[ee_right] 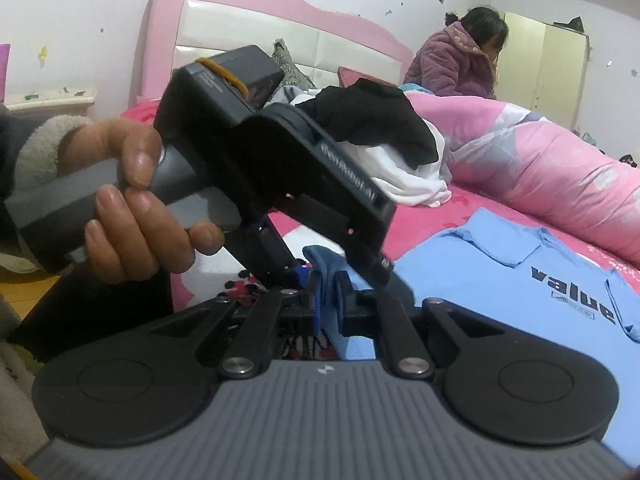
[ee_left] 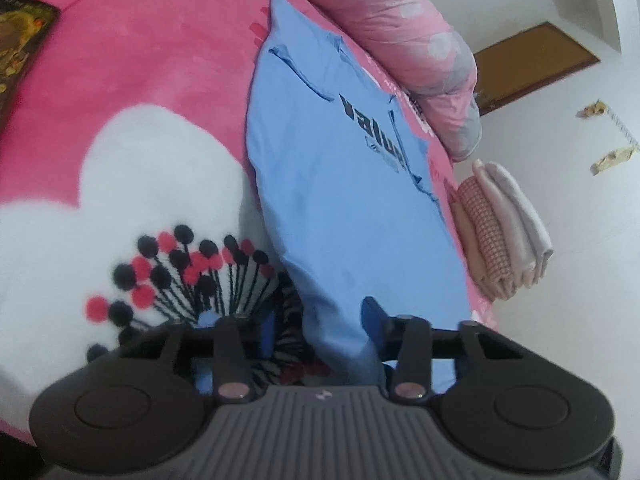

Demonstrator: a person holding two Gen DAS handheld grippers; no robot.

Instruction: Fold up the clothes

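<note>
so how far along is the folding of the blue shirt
Done: a folded stack sits at the bed edge, and the blue shirt has its sleeves turned in. In hand: the right gripper pinches its hem. Left: folding it up, then the pile of clothes.

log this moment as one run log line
step: fold blue shirt | right gripper: shut on shirt hem | left gripper: at hem, grip unclear | shirt: flat on bed

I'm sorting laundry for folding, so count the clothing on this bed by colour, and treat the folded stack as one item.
Light blue printed T-shirt: 1
Black crumpled garment: 1
White crumpled garment: 1
Folded stack of checked pink and pale cloths: 1
Total: 4
The crumpled pile may hide more.
</note>
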